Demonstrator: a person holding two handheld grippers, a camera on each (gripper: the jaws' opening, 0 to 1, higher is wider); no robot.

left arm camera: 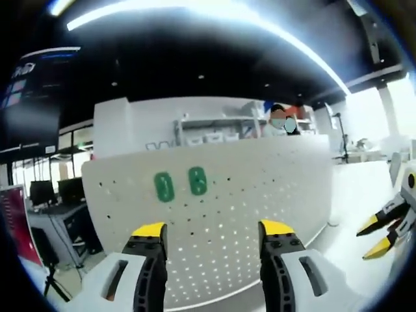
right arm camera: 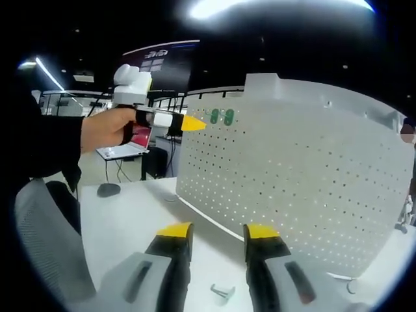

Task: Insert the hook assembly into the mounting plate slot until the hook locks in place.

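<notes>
The left gripper, jaws apart and empty, faces the upright pegboard, two green hooks at ten o'clock. The right gripper is open too, a small metal hook on the table between its jaws.

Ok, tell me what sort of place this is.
Probably an open-plan lab or workshop: a white perforated mounting board stands on a white table, with monitor desks and storage shelves behind under dark ceilings.

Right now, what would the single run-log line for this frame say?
left gripper: open, empty, facing pegboard | right gripper: open, empty, over table | green tags: on pegboard | small metal hook: lying on table, not inserted
</notes>
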